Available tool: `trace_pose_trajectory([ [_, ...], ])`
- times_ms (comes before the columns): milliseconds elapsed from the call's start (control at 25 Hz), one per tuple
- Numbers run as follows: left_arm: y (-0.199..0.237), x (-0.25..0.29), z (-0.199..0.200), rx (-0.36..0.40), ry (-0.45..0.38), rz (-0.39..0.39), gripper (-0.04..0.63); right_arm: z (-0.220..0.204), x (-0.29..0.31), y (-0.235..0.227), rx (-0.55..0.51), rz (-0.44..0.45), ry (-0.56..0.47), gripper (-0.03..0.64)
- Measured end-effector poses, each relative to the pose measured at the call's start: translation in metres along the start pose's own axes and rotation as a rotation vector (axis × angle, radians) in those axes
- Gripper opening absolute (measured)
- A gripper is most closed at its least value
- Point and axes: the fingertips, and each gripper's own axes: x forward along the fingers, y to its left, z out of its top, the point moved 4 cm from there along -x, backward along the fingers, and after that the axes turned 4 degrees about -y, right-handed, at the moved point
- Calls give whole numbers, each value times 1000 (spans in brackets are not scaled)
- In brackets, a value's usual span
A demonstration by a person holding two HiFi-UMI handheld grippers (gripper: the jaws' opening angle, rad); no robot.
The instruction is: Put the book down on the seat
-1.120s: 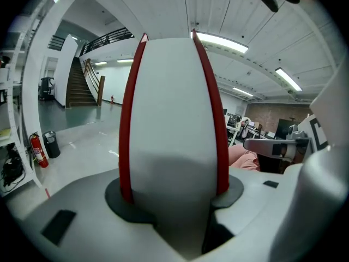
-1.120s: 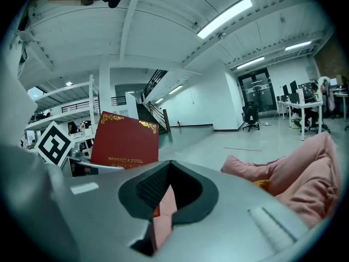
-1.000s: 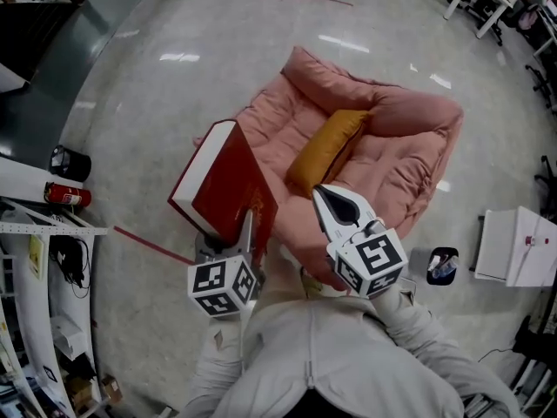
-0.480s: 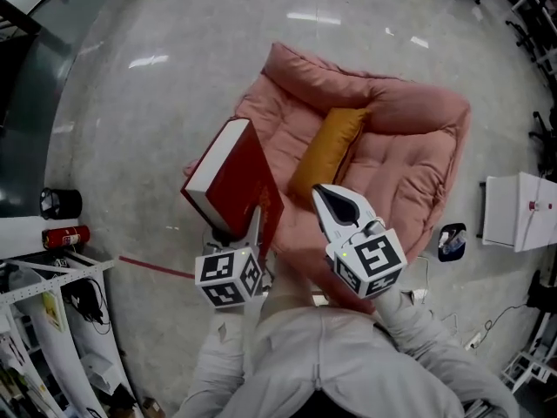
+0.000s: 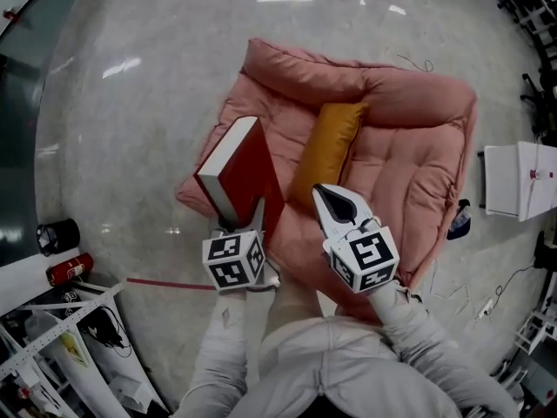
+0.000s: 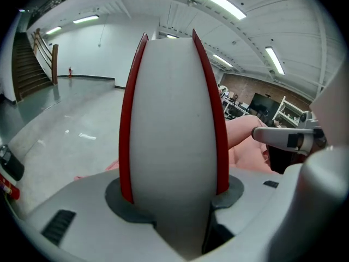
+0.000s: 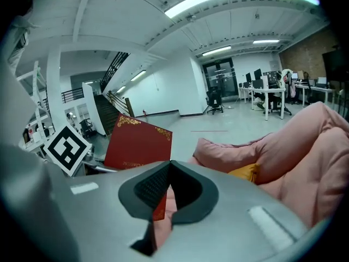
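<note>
Moved in closer over the last second, thick red hardcover book (image 5: 241, 171) clamped upright in the half-spread grey left gripper (image 5: 258, 212), now above the puffy pink cushioned seat's (image 5: 396, 177) near-left edge, right gripper (image 5: 324, 195) closed and empty, so probably just lowering and releasing left.

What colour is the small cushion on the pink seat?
Mustard orange; the oblong fabric cushion shows best in the head view.

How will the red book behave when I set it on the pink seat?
Probably rigid: the red book stands unbent, held at one end by the left gripper. Thick, so likely heavy. On the soft seat it may tip unless laid flat.
</note>
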Motion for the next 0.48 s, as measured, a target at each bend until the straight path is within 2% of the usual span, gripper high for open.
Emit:
trace_pose_trajectory([
  [480,31,117,-15,18,163,-60,244,-31,57,-23,63,-96,55,0],
])
